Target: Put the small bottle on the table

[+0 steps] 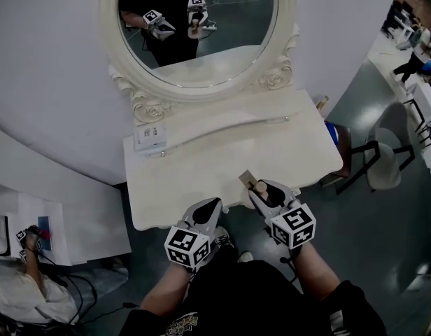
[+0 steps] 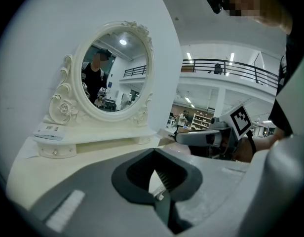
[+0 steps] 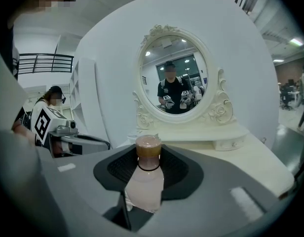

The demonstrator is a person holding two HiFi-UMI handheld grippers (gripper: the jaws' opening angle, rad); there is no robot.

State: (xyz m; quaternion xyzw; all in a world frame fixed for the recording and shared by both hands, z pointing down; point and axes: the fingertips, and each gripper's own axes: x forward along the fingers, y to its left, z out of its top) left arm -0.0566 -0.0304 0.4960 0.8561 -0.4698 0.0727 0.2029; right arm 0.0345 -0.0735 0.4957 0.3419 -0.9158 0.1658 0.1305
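At the desk's (image 1: 222, 161) front edge, near its right corner, right gripper (image 1: 262, 187) fingers clamped on the brown-capped small bottle (image 3: 144, 180), left gripper (image 1: 207, 210) beside it, fingers narrowly apart, empty.

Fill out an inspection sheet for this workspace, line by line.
Surface: white dressing table, top bare apart from its raised back shelf.
Job's things: small bottle with a brown cap, upright, held over the table's front right edge.
Clutter: small white card box on the shelf's left end; oval mirror behind.
Grippers: right gripper shut on the bottle; left gripper jaws slightly apart, nothing between them.
Cables: dark cables on the floor at lower left.
Surroundings: seated person lower left; chair to the right.
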